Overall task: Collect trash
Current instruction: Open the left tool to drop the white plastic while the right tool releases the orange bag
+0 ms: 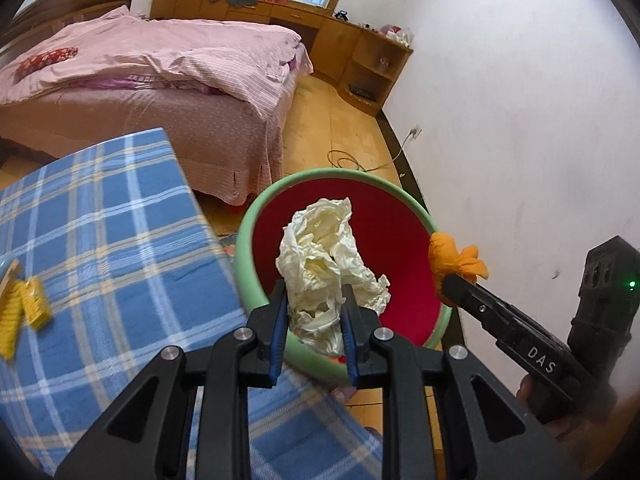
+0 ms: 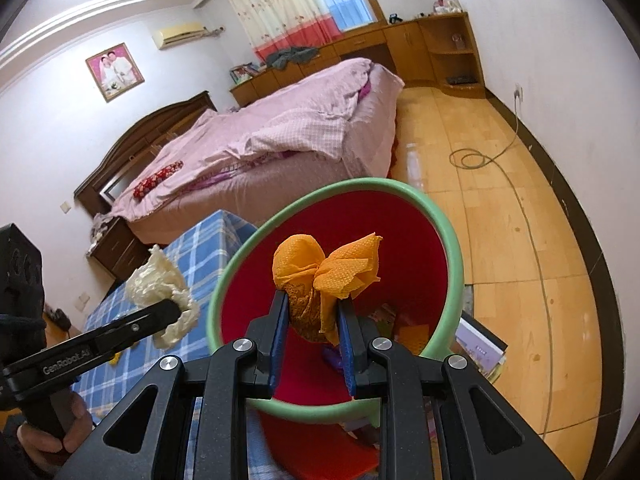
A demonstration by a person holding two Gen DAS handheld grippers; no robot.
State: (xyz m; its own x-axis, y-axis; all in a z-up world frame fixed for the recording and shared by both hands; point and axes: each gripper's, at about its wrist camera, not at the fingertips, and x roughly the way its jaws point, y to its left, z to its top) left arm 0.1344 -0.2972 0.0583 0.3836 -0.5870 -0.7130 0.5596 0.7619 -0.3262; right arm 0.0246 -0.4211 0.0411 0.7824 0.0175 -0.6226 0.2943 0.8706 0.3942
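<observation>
Your left gripper [image 1: 314, 300] has its fingers [image 1: 280, 316] nearly closed, pinching the crumpled cream paper wad [image 1: 324, 256] at its lower end. The wad's long axis runs up and away from the fingertips, over the open mouth of the green-rimmed bin [image 1: 256, 216] (red inside). It looks thin, creased, loosely balled.

Your right gripper [image 2: 314, 304] is the same: fingers [image 2: 282, 316] narrow, clamped on the orange napkin [image 2: 324, 268] at its twisted waist. Two lobes flare above the fingertips, a bow shape, dimpled texture. It sits over the bin mouth too, in the right wrist view.

The bin stands on the floor, just beside the table [image 1: 120, 220] with the blue plaid cloth. Scraps lie in the bin bottom (too small to identify).
</observation>
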